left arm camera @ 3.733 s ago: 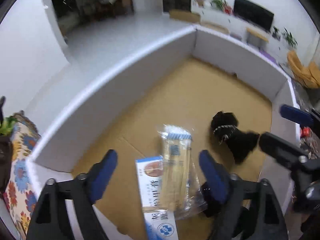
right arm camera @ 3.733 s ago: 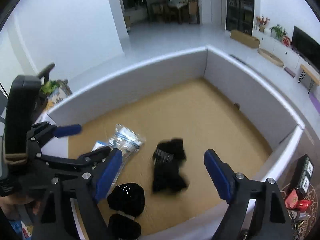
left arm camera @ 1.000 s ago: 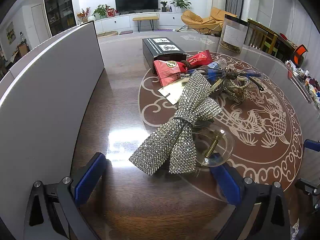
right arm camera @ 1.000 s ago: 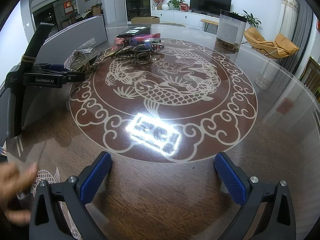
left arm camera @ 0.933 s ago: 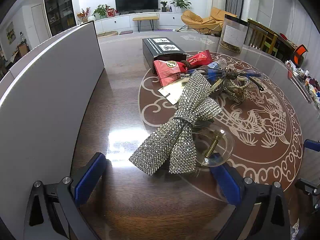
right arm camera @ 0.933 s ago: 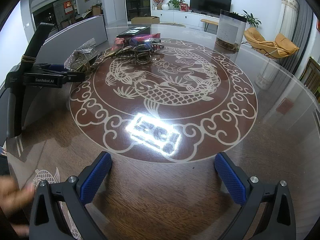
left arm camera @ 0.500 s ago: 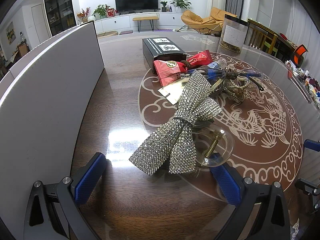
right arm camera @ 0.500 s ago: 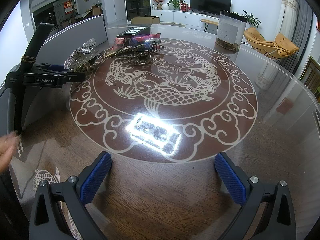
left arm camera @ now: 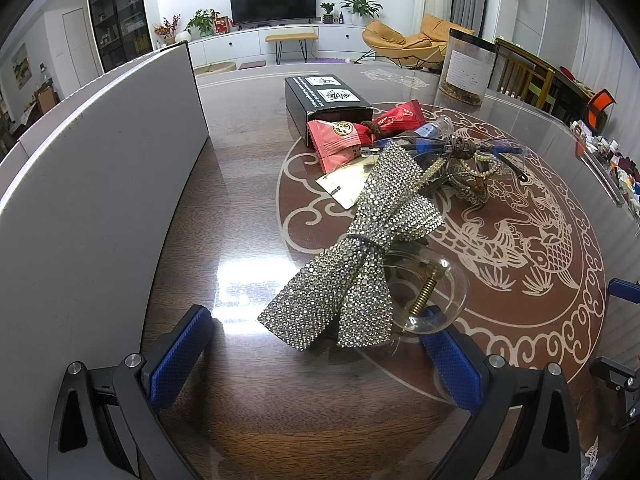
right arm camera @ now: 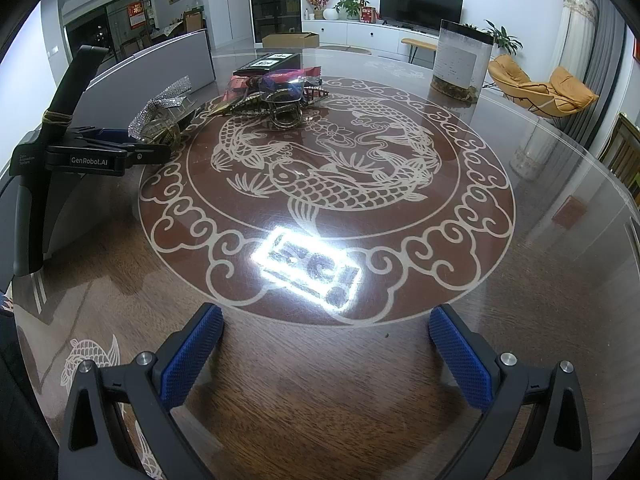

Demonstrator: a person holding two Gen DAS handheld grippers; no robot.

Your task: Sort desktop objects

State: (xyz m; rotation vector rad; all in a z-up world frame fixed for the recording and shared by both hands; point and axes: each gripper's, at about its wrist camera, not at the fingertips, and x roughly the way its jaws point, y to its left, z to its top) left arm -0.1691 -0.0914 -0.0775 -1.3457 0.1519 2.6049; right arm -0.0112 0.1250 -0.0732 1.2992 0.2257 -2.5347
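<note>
We held both tools low and level over the worktop (right arm camera: 520, 264), jaws spread wide and empty. The left tool (left arm camera: 316, 344) pointed at the rhinestone bow clip (left arm camera: 352, 268) just ahead; the right tool (right arm camera: 326, 344) faced bare worktop, well apart from the pile.

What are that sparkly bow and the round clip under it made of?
The bow looks like fabric covered in tiny glittering rhinestones, judging by its grainy sparkle. The clip seems to be clear glossy plastic, see-through, with a brass-coloured metal spring.
</note>
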